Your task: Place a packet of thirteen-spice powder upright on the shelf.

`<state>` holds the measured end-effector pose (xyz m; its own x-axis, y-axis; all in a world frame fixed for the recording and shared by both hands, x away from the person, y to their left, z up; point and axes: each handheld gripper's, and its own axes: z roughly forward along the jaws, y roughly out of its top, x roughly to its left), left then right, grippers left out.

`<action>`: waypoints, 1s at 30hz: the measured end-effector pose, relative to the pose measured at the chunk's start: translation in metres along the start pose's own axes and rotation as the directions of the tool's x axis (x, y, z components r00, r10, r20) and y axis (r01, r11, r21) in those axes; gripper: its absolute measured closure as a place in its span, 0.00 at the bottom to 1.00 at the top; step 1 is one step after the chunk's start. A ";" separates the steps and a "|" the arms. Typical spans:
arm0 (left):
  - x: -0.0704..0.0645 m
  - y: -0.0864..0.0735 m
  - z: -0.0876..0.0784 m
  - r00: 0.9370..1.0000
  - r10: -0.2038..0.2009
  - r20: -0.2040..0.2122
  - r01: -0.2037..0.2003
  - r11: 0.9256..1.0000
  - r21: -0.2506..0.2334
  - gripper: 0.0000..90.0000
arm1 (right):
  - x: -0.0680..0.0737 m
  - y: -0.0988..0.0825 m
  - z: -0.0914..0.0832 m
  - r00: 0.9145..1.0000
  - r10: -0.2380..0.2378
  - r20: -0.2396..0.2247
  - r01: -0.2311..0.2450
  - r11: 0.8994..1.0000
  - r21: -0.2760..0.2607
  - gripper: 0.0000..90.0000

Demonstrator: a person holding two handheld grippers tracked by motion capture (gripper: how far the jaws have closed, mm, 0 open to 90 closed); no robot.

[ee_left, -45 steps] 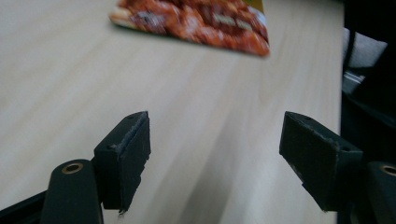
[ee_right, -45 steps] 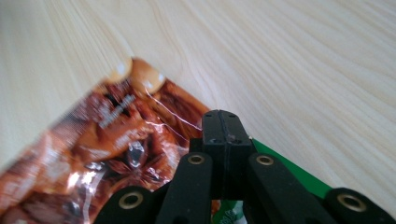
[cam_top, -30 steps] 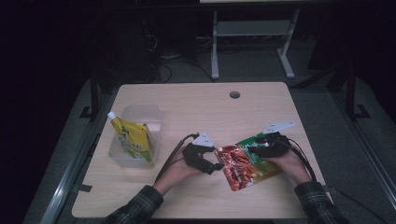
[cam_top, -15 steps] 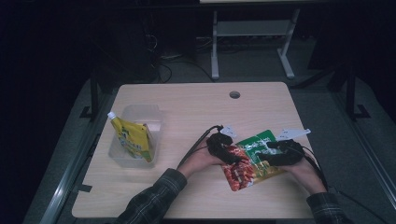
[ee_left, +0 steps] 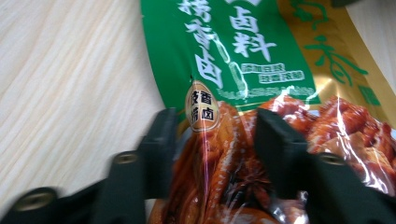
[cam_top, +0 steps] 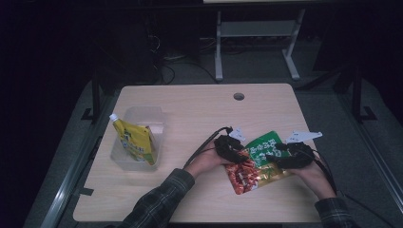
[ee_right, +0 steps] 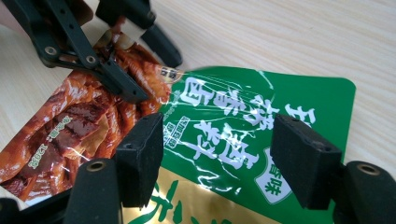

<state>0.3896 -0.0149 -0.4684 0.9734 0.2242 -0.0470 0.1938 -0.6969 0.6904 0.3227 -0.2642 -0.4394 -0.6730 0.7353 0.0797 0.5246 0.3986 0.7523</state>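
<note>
A snack pouch, green at one end and red-brown at the other, lies flat on the wooden table between my two hands. My left gripper sits at its red end. Its jaws have just been closing, and in the left gripper view both pads press a bulge of the pouch. My right gripper is at the green end. Its jaws have just opened a little, and in the right gripper view they stand apart over the flat pouch without pinching it. The left gripper shows beyond.
A clear plastic tub at the table's left holds an upright yellow spouted pouch. A cable hole is near the far edge. A grey metal stand is on the floor behind. Bare wood lies between tub and hands.
My left hand has moved right onto the pouch's red end and its jaws have narrowed around it. The right hand has shifted slightly to the right; the pouch lies flatter.
</note>
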 end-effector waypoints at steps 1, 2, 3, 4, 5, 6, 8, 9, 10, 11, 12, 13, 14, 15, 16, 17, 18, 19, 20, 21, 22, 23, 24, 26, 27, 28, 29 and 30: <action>-0.001 0.001 0.001 1.000 0.008 -0.003 -0.008 1.000 0.006 0.67 | 0.000 0.000 -0.001 1.000 0.002 0.000 -0.002 1.000 -0.003 0.38; -0.002 0.002 0.001 1.000 0.012 -0.001 -0.012 1.000 0.005 0.73 | 0.000 0.001 -0.001 1.000 0.001 0.000 -0.001 1.000 -0.005 0.38; -0.002 0.003 0.002 1.000 -0.002 0.002 0.002 1.000 0.004 0.80 | 0.000 0.001 -0.002 1.000 0.000 0.003 0.000 1.000 -0.009 0.38; -0.001 0.003 0.002 1.000 0.001 0.009 -0.001 1.000 0.014 0.86 | 0.000 0.001 -0.003 1.000 0.006 0.003 -0.006 1.000 -0.015 0.38; -0.001 0.004 0.002 1.000 -0.014 0.010 0.014 1.000 0.006 0.91 | -0.001 0.001 -0.004 1.000 0.003 0.003 -0.003 1.000 -0.019 0.38; 0.000 0.004 0.002 1.000 -0.020 0.010 0.020 1.000 0.011 0.93 | 0.000 0.002 -0.005 1.000 0.005 0.004 -0.005 1.000 -0.026 0.38; 0.000 0.004 0.002 0.999 -0.034 0.013 0.033 0.999 0.009 0.96 | 0.000 0.003 -0.007 1.000 0.007 0.006 -0.007 0.999 -0.037 0.37; 0.000 0.004 0.002 0.999 -0.047 0.016 0.047 0.999 0.004 0.98 | 0.000 0.003 -0.008 1.000 0.008 0.006 -0.008 0.999 -0.041 0.36; 0.000 0.004 0.001 0.998 -0.061 0.017 0.061 0.998 -0.002 0.98 | 0.000 0.004 -0.009 1.000 0.010 0.006 -0.009 0.999 -0.042 0.36; 0.001 0.003 0.000 0.997 -0.071 0.020 0.072 0.997 -0.001 0.99 | 0.000 0.004 -0.009 1.000 0.010 0.007 -0.010 0.999 -0.046 0.35; 0.002 0.002 -0.002 0.996 -0.083 0.024 0.083 0.997 -0.005 0.99 | 0.000 0.005 -0.010 1.000 0.013 0.005 -0.013 0.999 -0.050 0.35; 0.002 0.000 -0.004 0.995 -0.092 0.023 0.092 0.996 -0.012 0.99 | 0.001 0.005 -0.010 1.000 0.012 0.005 -0.012 0.999 -0.053 0.35; 0.003 -0.002 -0.006 0.994 -0.104 0.019 0.104 0.994 -0.023 1.00 | 0.001 0.006 -0.011 1.000 0.011 0.005 -0.011 0.998 -0.057 0.34; 0.004 -0.005 -0.010 0.993 -0.114 0.010 0.115 0.993 -0.030 1.00 | 0.001 0.006 -0.011 1.000 0.013 0.006 -0.013 0.998 -0.060 0.33; 0.005 -0.008 -0.014 0.992 -0.127 0.003 0.127 0.991 -0.038 1.00 | 0.001 0.007 -0.012 1.000 0.008 0.004 -0.008 0.998 -0.066 0.33; 0.007 -0.010 -0.018 0.992 -0.129 -0.011 0.128 0.991 -0.040 1.00 | 0.002 0.007 -0.012 1.000 0.013 0.003 -0.013 0.998 -0.068 0.33; 0.007 -0.010 -0.018 0.992 -0.129 -0.011 0.128 0.991 -0.040 1.00 | 0.002 0.008 -0.013 1.000 0.015 0.002 -0.015 0.997 -0.070 0.32; 0.009 -0.015 -0.027 0.988 -0.152 -0.024 0.151 0.987 -0.050 1.00 | 0.002 0.009 -0.012 1.000 0.010 -0.001 -0.010 0.997 -0.074 0.32; 0.011 -0.019 -0.033 0.985 -0.170 -0.030 0.168 0.984 -0.058 1.00 | 0.003 0.009 -0.013 1.000 0.012 0.000 -0.012 0.997 -0.072 0.31; 0.012 -0.023 -0.039 0.984 -0.176 -0.038 0.173 0.983 -0.063 1.00 | 0.004 0.010 -0.012 1.000 0.010 -0.001 -0.010 0.997 -0.075 0.31; 0.012 -0.026 -0.044 0.981 -0.189 -0.049 0.185 0.980 -0.076 1.00 | 0.005 0.010 -0.012 1.000 0.012 -0.001 -0.012 0.997 -0.074 0.30; 0.013 -0.029 -0.050 0.979 -0.194 -0.061 0.188 0.978 -0.085 1.00 | 0.006 0.011 -0.012 1.000 0.011 0.000 -0.011 0.997 -0.075 0.30; 0.013 -0.033 -0.055 0.976 -0.205 -0.076 0.197 0.975 -0.098 1.00 | 0.006 0.011 -0.012 1.000 0.009 0.000 -0.009 0.997 -0.078 0.29; 0.015 -0.039 -0.067 0.970 -0.226 -0.093 0.214 0.969 -0.122 1.00 | 0.007 0.012 -0.011 1.000 0.016 -0.005 -0.016 0.997 -0.079 0.29; 0.015 -0.041 -0.073 0.967 -0.232 -0.103 0.218 0.967 -0.131 1.00 | 0.008 0.013 -0.011 1.000 0.014 -0.004 -0.014 0.997 -0.079 0.28; 0.015 -0.043 -0.079 0.963 -0.243 -0.114 0.226 0.963 -0.147 1.00 | 0.009 0.013 -0.010 1.000 0.017 -0.006 -0.018 0.997 -0.079 0.28; 0.015 -0.045 -0.084 0.962 -0.246 -0.119 0.228 0.962 -0.151 1.00 | 0.009 0.014 -0.010 1.000 0.018 -0.011 -0.019 0.997 -0.077 0.27; 0.015 -0.046 -0.089 0.961 -0.246 -0.127 0.225 0.961 -0.159 1.00 | 0.010 0.014 -0.009 1.000 0.017 -0.017 -0.018 0.997 -0.080 0.26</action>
<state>0.3845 0.0818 -0.4366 0.8720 0.4737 -0.1231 0.3861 -0.5112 0.7679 0.3191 -0.2564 -0.4226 -0.6728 0.7326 0.1034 0.4933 0.3401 0.8006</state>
